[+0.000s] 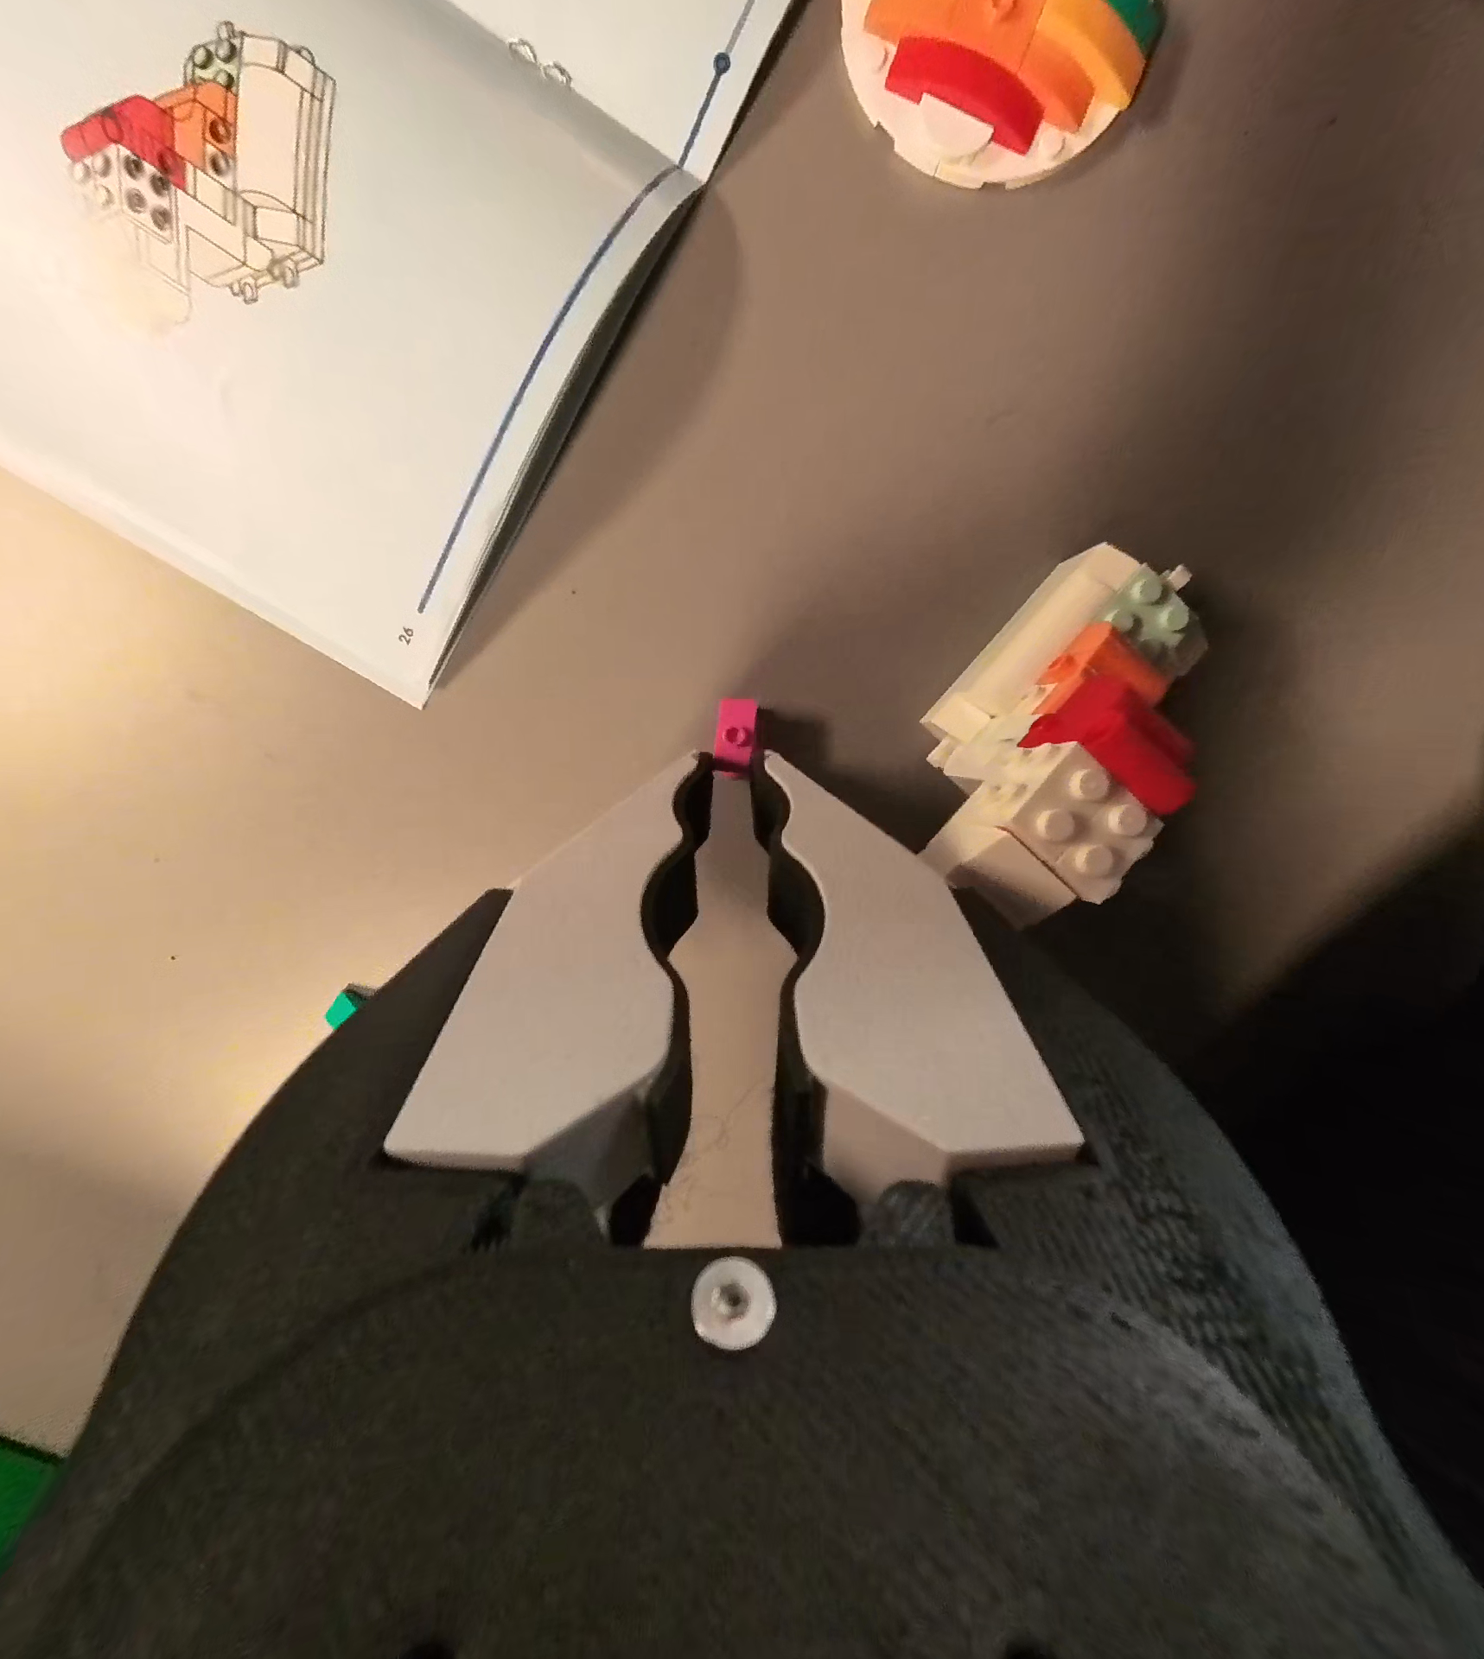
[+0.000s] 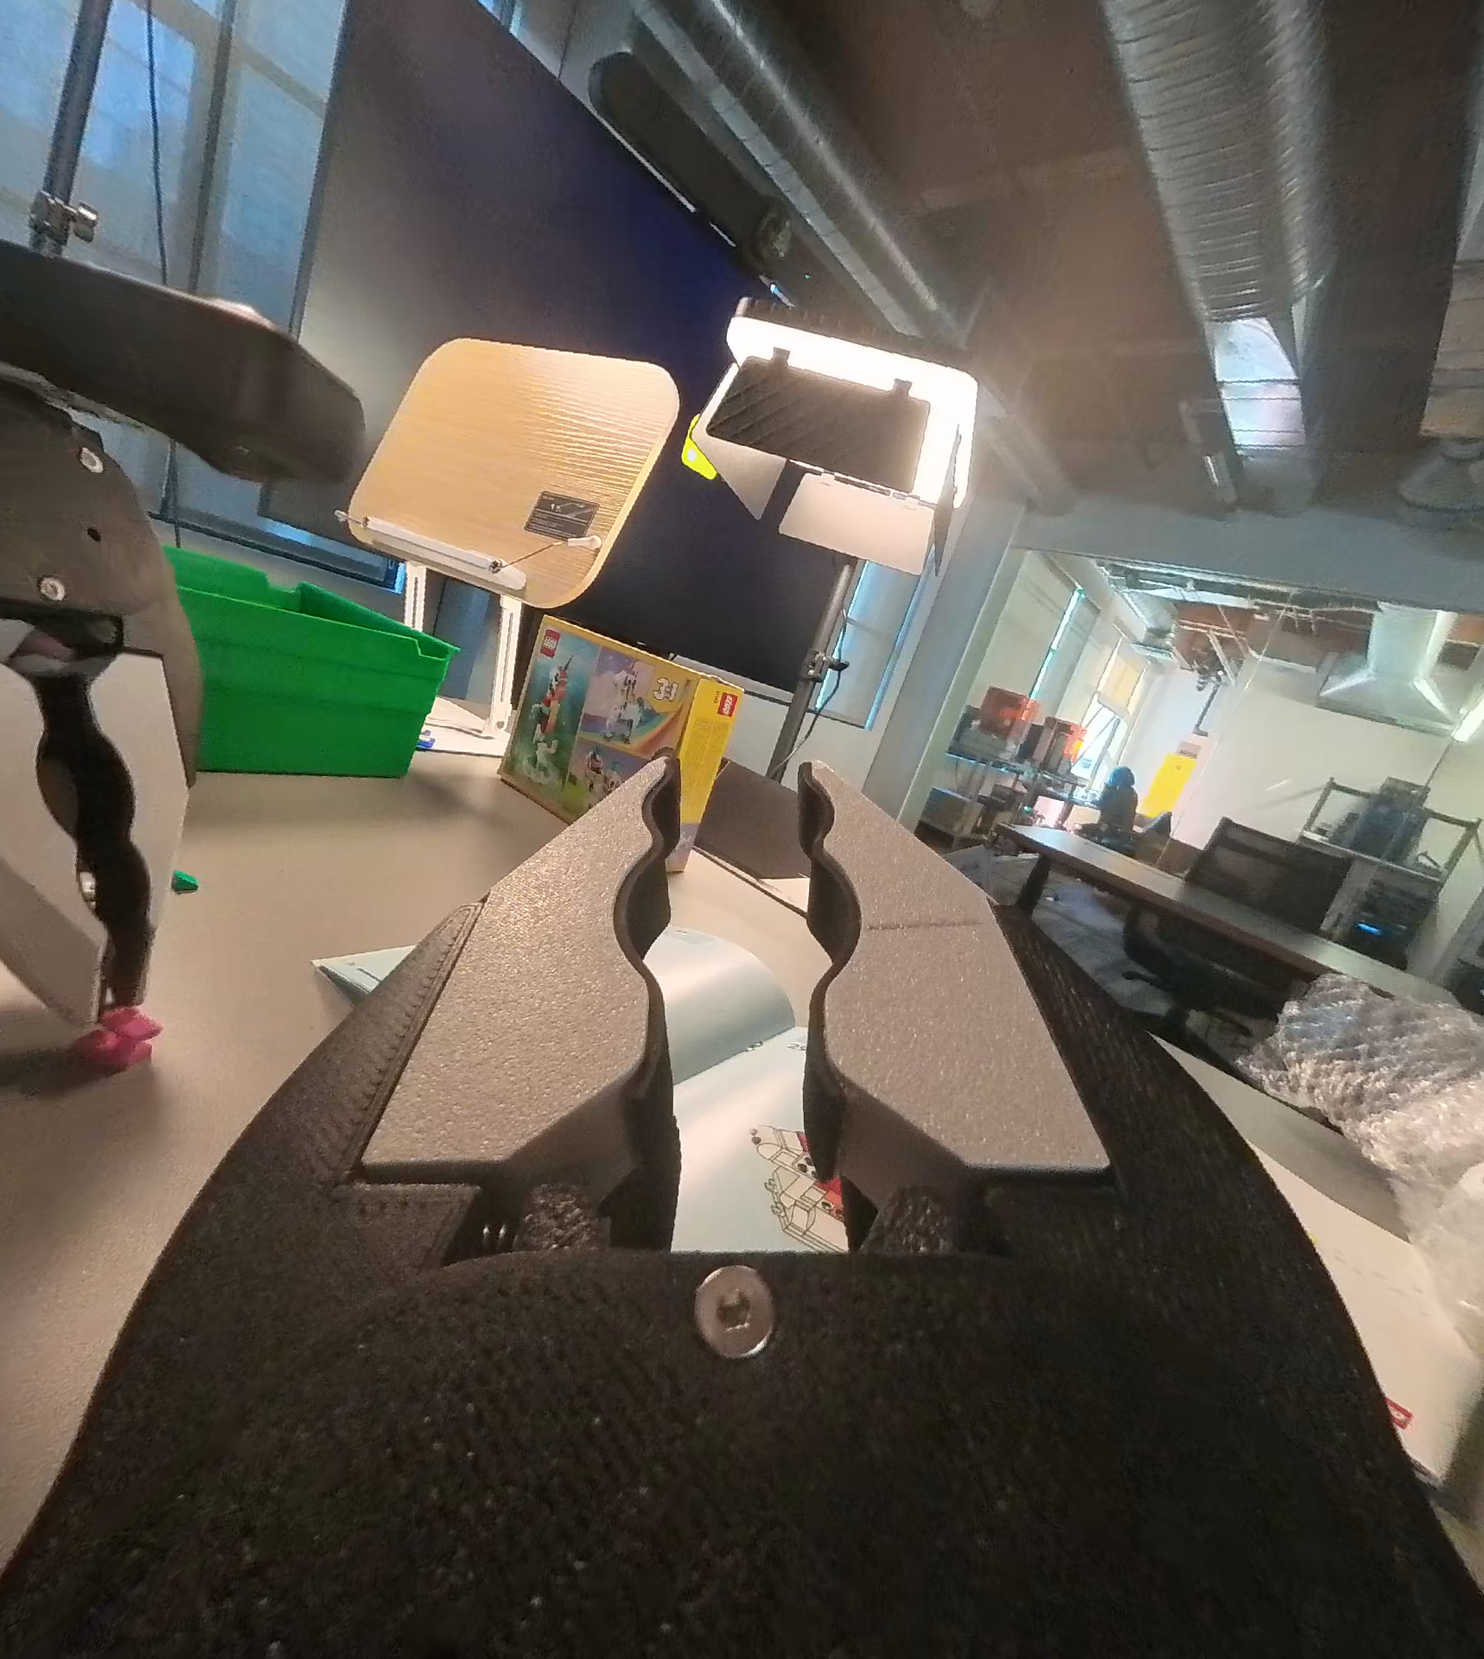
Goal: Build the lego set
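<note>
Left tongs: grey wedge-shaped fingers with wavy inner edges on a rough black printed body, clenched on a small magenta brick at their tips; seen in the right wrist view, the brick sits on the tabletop or just above it, which one cannot be told.
Right tongs: same build, grainy grey fingers, released, with a clear gap between the tips, raised over the open booklet.
Half-built model: blocky white studded bricks with red, orange and pale green pieces, lying on the tabletop at 3 o'clock from the magenta brick, near but apart.
Round assembly: a white disc carrying curved red, orange and yellow arches, at 1 o'clock, well apart.
Instruction booklet: smooth white pages, curling at the fold, at 11 o'clock in the left wrist view.
Green piece: small, square-edged, at 8 o'clock beside the left tongs' body.
Green bin: glossy plastic, at 10 o'clock in the right wrist view.
Set box: printed cardboard, standing just beyond the right tongs' tips.
Bubble wrap: crumpled, clear, at 3 o'clock.
</note>
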`<state>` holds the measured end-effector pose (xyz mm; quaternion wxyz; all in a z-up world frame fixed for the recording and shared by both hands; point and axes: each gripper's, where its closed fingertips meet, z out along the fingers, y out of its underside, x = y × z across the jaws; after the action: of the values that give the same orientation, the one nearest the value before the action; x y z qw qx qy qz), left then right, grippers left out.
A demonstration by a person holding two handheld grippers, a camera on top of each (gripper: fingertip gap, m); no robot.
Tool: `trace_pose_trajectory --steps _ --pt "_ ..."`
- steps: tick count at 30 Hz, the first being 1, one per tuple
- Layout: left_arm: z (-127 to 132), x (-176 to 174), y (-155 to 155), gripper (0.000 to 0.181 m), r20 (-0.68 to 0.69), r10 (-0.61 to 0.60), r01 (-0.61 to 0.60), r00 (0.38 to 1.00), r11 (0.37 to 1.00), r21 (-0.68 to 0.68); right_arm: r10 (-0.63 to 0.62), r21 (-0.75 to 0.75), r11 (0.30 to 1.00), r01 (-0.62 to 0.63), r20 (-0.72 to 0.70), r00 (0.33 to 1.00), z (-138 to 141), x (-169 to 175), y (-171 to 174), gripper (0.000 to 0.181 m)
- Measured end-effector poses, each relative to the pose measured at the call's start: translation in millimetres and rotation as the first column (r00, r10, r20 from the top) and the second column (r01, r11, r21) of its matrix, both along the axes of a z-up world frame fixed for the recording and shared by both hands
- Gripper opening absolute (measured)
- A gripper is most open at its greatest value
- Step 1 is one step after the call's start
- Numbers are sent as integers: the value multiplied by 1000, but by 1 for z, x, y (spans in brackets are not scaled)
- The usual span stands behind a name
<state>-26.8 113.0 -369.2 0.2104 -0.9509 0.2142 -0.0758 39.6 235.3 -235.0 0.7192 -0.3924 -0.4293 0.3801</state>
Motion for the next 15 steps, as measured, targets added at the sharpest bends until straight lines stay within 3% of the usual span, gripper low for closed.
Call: trace_pose_trajectory --steps 1,15 --pt "1 0 1 7 4 4 -4 1000 1000 3 0 0 1000 0 0 1000 0 0 0 24" --pt "-3 0 -1 7 24 33 -33 999 999 -17 2 -2 1000 -2 7 1000 -1 -1 0 24"
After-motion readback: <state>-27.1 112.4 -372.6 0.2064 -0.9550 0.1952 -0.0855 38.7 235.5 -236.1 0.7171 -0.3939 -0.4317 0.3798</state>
